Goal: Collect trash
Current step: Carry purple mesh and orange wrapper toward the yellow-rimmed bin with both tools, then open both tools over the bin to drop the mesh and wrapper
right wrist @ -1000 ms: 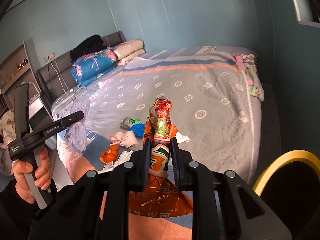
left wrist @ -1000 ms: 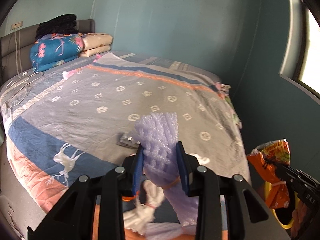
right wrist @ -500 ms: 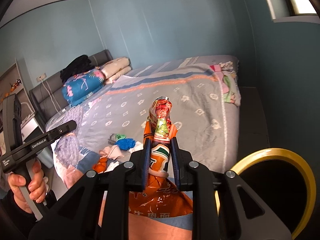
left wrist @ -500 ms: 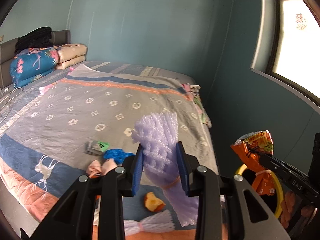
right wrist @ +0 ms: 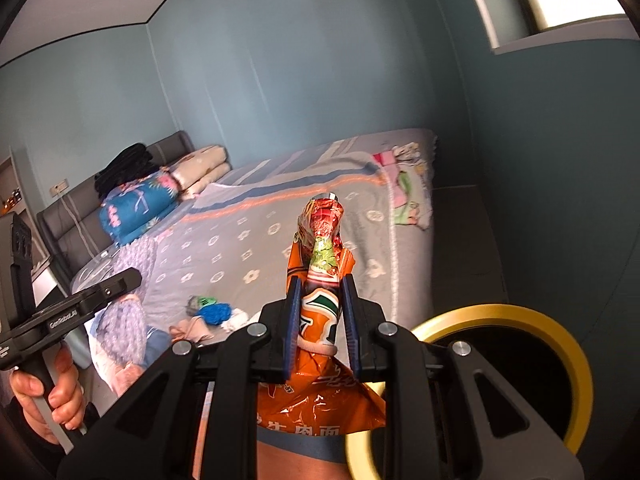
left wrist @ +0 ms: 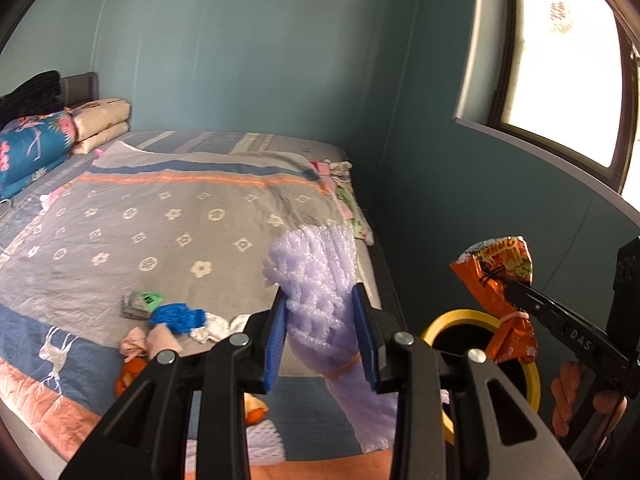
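My left gripper (left wrist: 320, 304) is shut on a lilac foam net wrap (left wrist: 320, 272), held above the bed's near right corner. My right gripper (right wrist: 320, 292) is shut on an orange snack bag (right wrist: 320, 248); the bag also shows in the left wrist view (left wrist: 500, 276). A yellow-rimmed black bin (right wrist: 560, 344) stands on the floor just right of and below the right gripper, and shows in the left wrist view (left wrist: 532, 372) too. More trash lies on the bed: a blue crumpled piece (left wrist: 178, 316), a grey-green wrapper (left wrist: 140, 302), white tissue (left wrist: 216, 328) and orange scraps (left wrist: 128, 372).
The bed (left wrist: 160, 208) with a grey flowered cover fills the left. Folded quilts and pillows (left wrist: 36, 140) lie at its head. A teal wall and a window (left wrist: 568, 60) are on the right, with a dark floor strip (right wrist: 464, 248) between bed and wall.
Both grippers have swung right and upward with their loads. The yellow-rimmed bin has come further into view beside the right gripper. The trash pile on the bed now sits lower left.
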`<state>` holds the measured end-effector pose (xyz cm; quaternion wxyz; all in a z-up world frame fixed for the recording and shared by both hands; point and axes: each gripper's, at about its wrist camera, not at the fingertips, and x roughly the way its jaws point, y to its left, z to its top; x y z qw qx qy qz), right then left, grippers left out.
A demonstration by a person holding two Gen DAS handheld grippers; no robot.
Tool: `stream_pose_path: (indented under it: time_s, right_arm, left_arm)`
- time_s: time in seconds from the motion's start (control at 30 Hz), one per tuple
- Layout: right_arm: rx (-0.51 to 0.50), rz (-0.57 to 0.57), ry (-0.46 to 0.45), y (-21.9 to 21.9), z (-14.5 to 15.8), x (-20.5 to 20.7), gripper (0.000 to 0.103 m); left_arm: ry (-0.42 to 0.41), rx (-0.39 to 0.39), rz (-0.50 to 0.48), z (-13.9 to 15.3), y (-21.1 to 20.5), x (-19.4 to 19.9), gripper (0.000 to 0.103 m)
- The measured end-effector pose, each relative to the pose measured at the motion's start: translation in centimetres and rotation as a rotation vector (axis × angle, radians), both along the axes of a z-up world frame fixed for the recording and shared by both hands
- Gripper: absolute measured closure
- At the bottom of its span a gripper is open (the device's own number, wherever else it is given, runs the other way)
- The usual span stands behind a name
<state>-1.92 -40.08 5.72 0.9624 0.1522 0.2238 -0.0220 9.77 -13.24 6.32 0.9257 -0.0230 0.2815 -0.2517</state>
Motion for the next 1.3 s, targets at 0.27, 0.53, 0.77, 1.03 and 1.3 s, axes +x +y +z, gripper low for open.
stream_pose_path:
  time_s: [0.27,0.53,0.77,1.03,1.3]
  right_arm:
    - [0.019,-0.089,0.001,-3.5,-0.8,-1.4,0.083]
    - [0.048,-0.148,0.019,-6.9,-2.4,-2.0,0.083]
    - [0.071,-0.186,0.048,-9.1,-4.3,-2.4,0.083]
    - [0.097,-0.226,0.077,-10.8,-6.0,-2.2,0.083]
    - [0.108,-0.267,0.113,-11.8,-7.6,-1.9,0.082]
  left_arm:
    - [0.021,-0.009,-0.084,-0.1,-4.4,-0.3,0.072]
    - [0.055,0.016,-0.180,-1.9,-9.2,-0.4,0.072]
    - [0.105,0.057,-0.250,-4.9,-12.6,-0.8,0.072]
    - [0.096,0.121,-0.320,-6.8,-16.6,-2.1,0.072]
    - [0.154,0.144,-0.339,-9.0,-18.3,-2.1,0.070]
